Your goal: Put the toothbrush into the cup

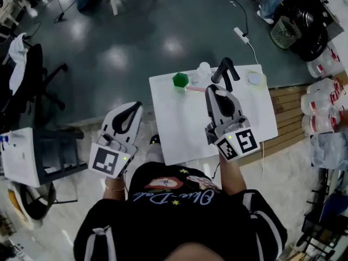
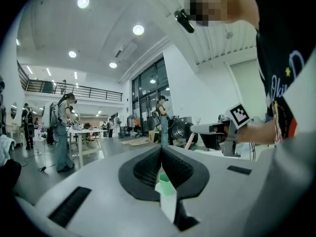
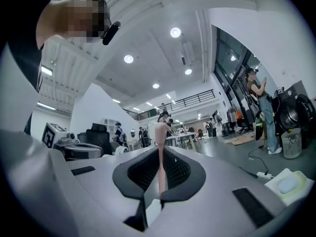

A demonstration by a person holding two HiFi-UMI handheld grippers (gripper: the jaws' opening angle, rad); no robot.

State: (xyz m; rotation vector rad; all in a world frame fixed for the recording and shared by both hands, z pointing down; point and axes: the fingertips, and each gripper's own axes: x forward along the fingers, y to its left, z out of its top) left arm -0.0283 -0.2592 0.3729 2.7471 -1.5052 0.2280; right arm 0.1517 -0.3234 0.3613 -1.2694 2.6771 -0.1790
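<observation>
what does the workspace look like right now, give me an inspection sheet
surface: white table, mostly bare
job's things: green cup stands near the far edge; pink toothbrush not yet in it
clutter: clear container beside the cup; pale rounded item at the far right corner
grippers: right gripper shut on the toothbrush; left gripper shut, empty, off the table's left side
cables: white power strip with its cord on the floor beyond the table
surroundings: office chair at left; wrapped bottle packs at right

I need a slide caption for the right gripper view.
Right gripper shut on a pink toothbrush, whose head sticks out past the jaws.
</observation>
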